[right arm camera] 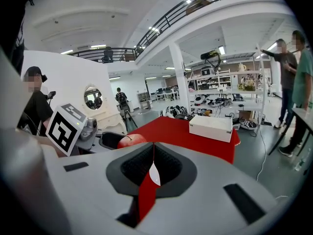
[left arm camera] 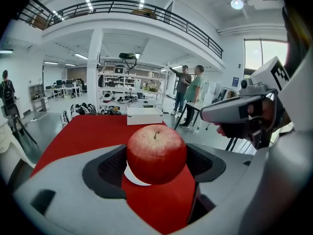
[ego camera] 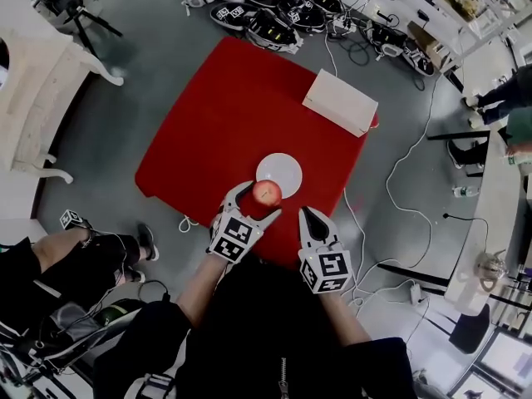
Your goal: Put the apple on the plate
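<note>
A red apple (ego camera: 267, 193) (left arm camera: 156, 153) sits between the jaws of my left gripper (ego camera: 259, 198) (left arm camera: 155, 166), which is shut on it. It hangs over the near edge of the white plate (ego camera: 281, 173), of which a sliver (left arm camera: 133, 178) shows under the fruit. The plate rests on the red table (ego camera: 233, 115). My right gripper (ego camera: 312, 219) (right arm camera: 152, 174) is shut and empty, a little right of the apple (right arm camera: 131, 140). Through its closed jaws I see only a thin slice of red table and white plate (right arm camera: 154, 174).
A white box (ego camera: 339, 102) (left arm camera: 145, 115) (right arm camera: 211, 128) lies at the far right corner of the table. Shoes and cables (ego camera: 274, 11) clutter the floor beyond it. A seated person (ego camera: 66, 264) is at the left, and two people (left arm camera: 190, 94) stand farther off.
</note>
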A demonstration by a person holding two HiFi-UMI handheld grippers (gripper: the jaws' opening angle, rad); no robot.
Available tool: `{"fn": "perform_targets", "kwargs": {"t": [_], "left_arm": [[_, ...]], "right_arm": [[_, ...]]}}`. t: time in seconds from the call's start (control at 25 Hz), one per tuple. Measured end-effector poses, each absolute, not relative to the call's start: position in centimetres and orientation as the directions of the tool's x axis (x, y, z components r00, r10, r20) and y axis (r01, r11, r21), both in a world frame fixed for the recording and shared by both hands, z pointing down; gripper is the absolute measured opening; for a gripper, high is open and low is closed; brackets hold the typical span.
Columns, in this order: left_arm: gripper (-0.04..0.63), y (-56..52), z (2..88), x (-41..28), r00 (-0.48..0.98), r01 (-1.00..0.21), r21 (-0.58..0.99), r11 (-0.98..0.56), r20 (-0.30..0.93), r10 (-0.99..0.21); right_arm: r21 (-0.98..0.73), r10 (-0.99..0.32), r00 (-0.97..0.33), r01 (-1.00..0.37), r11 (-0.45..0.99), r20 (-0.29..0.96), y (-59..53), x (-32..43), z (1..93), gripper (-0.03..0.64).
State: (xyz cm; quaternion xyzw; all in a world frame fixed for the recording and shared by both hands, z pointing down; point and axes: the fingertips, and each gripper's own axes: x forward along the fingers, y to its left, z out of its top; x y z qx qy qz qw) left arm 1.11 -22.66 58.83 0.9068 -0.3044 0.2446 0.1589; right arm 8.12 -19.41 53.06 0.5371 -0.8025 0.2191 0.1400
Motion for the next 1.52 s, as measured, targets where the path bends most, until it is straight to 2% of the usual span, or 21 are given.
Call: {"fn": "perform_targets", "kwargs": {"t": [0.96, 1.52], "left_arm": [[0.383, -24.1, 61.8, 3.3, 0.666, -0.650, 0.158, -0.744, 0.591, -0.456], [0.383, -28.8, 69.3, 4.0, 0.566, -0.730, 0.076, -0.679, 0.624, -0.539]], "right_arm": [[-0.222, -0.776, -0.406, -0.914, 0.340, 0.483, -21.1, 10.5, 54.2, 0.012], [-0.221, -0.767, -0.380, -0.925, 0.309, 0.517, -20.4, 12.4, 55.1, 0.012]]}}
